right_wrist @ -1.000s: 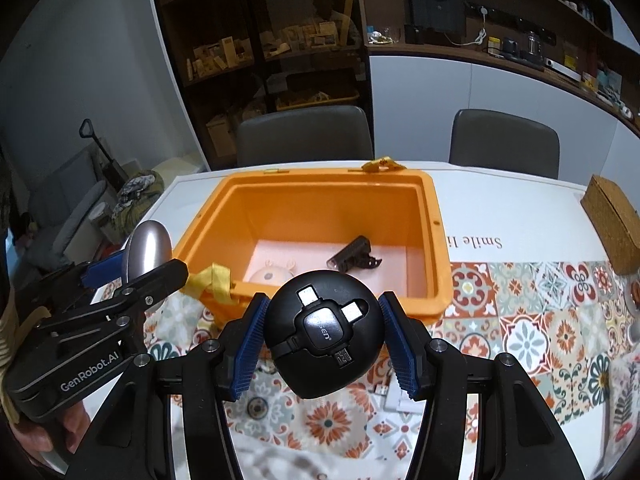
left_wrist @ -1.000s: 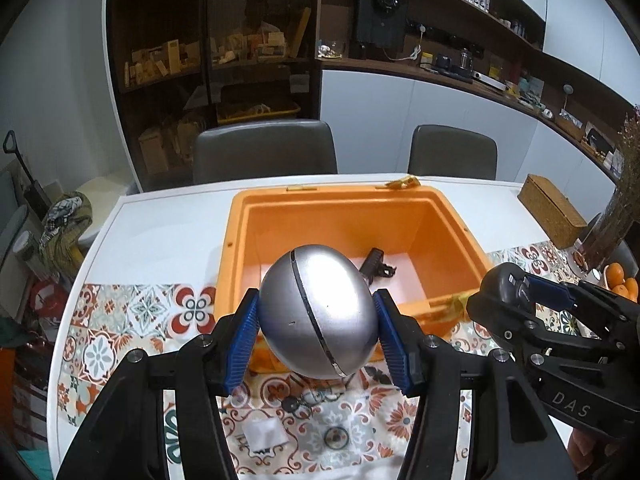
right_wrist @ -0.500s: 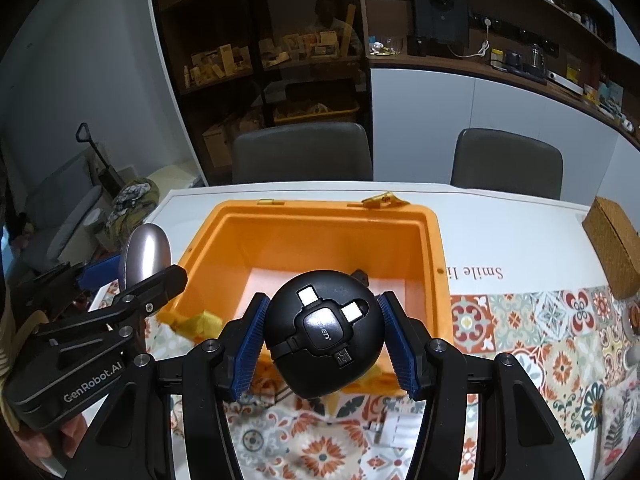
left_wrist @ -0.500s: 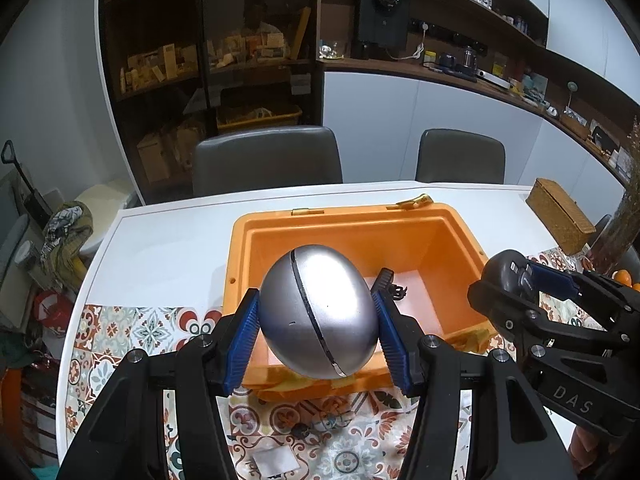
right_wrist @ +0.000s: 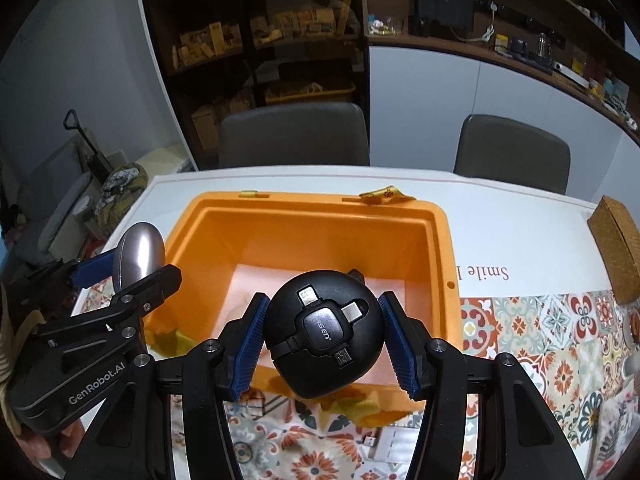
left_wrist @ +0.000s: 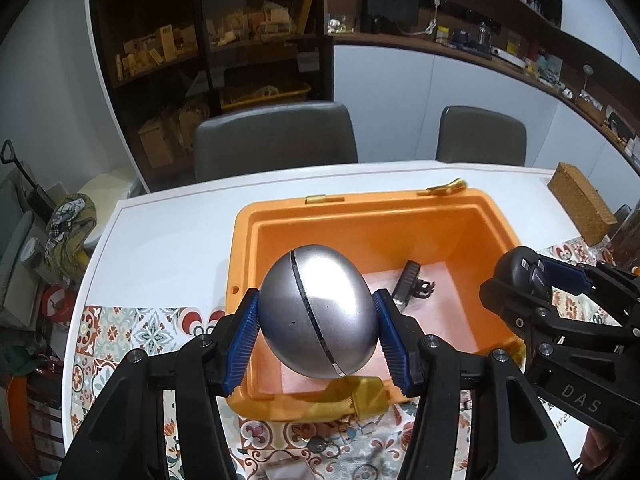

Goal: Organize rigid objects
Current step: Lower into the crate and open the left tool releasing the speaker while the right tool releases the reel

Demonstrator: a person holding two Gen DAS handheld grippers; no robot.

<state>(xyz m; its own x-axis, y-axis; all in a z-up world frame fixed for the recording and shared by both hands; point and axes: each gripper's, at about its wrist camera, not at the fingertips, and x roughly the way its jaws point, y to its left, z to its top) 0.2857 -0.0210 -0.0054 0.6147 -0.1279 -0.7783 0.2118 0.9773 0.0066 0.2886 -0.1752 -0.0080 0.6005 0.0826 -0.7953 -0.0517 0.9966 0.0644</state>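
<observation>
My left gripper [left_wrist: 318, 338] is shut on a silver egg-shaped object [left_wrist: 318, 322], held over the near left part of the open orange bin [left_wrist: 362, 208]. My right gripper [right_wrist: 322, 340] is shut on a round black gadget [right_wrist: 324, 334] with connector tabs, above the bin's [right_wrist: 316, 208] near wall. A small black clip-like object [left_wrist: 412, 290] lies on the bin's pale floor. In the left wrist view the right gripper [left_wrist: 532, 280] shows at the right; in the right wrist view the left gripper [right_wrist: 120, 268] with the silver egg [right_wrist: 138, 254] shows at the left.
The bin stands on a white table [left_wrist: 168, 240] with a patterned runner [right_wrist: 540, 332]. A woven box [left_wrist: 580, 204] sits at the far right. Two grey chairs [left_wrist: 276, 136] stand behind the table. Small items lie on the runner [left_wrist: 288, 440] near the bin's front.
Both grippers have moved forward over the bin with their objects; the bin now lies lower and closer under them. Both grips are unchanged.
</observation>
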